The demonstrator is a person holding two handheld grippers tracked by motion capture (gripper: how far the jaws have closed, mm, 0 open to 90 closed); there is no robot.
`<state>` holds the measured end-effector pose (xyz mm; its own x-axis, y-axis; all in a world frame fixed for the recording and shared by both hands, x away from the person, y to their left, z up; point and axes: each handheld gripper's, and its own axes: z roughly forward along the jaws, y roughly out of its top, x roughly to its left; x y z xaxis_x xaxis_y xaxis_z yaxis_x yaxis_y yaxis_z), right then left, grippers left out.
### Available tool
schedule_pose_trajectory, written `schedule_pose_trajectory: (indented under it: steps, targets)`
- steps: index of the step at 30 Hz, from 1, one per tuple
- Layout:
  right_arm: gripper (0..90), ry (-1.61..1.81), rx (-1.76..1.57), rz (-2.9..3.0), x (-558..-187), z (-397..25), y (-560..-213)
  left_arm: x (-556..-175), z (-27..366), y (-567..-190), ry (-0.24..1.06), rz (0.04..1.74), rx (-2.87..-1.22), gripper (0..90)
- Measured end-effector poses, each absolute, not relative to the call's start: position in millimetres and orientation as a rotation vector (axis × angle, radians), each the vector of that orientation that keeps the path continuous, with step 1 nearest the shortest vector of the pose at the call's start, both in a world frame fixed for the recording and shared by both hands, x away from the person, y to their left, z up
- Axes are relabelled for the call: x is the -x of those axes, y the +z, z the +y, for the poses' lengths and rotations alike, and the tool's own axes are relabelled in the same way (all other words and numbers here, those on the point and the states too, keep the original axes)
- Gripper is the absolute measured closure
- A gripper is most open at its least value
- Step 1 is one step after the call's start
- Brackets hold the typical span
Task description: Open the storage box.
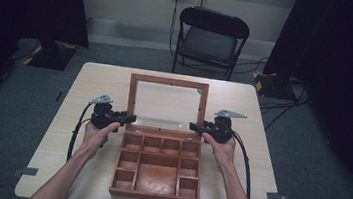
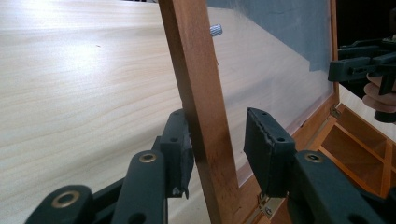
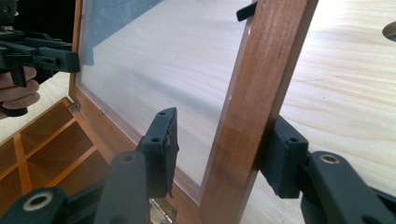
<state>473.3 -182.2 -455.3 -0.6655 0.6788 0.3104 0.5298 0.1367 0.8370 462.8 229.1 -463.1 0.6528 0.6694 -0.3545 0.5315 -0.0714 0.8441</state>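
Nearest me, the wooden box (image 1: 157, 170) is sitting open on the bench (image 1: 59, 136), its compartments looking empty, front edge close to the bench's near rim. Just beyond the tray, I am straddling the upright glazed lid (image 1: 168, 103) from both sides: the left gripper (image 2: 217, 149) is spread around the lid's left frame rail, one pad touching the wood, the other standing clear; the right gripper (image 3: 219, 149) is likewise open astride the right rail, its outer pad against the wood. Neither is clamping. Since both are bracketing the frame loosely, I am judging the lid could drop shut or fall back if I am pushing unevenly, straining the small hinges (image 3: 161, 212). Farther off, a folding chair (image 1: 211, 38) is standing behind the bench.
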Motion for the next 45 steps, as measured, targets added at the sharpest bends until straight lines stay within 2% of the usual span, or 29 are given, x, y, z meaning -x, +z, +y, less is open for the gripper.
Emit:
schedule_pose_trajectory:
  steps: [15,22,33,45]
  targets:
    - [46.2,1.56,-1.271,2.24,-479.3,-182.6,-463.2,-475.3,228.1,-466.1,0.09,1.009,-1.749,58.7]
    - [39.0,1.51,-1.277,2.243,-481.7,-180.1,-466.4,-482.5,226.2,-470.1,0.049,1.032,-1.746,57.2]
    - [38.1,1.53,-1.332,2.212,-486.6,-183.8,-470.6,-489.1,221.5,-472.5,0.049,1.058,-1.74,56.6]
    - [31.6,1.523,-1.363,2.221,-489.1,-180.1,-476.9,-490.4,221.1,-476.5,0.05,1.078,-1.743,53.2]
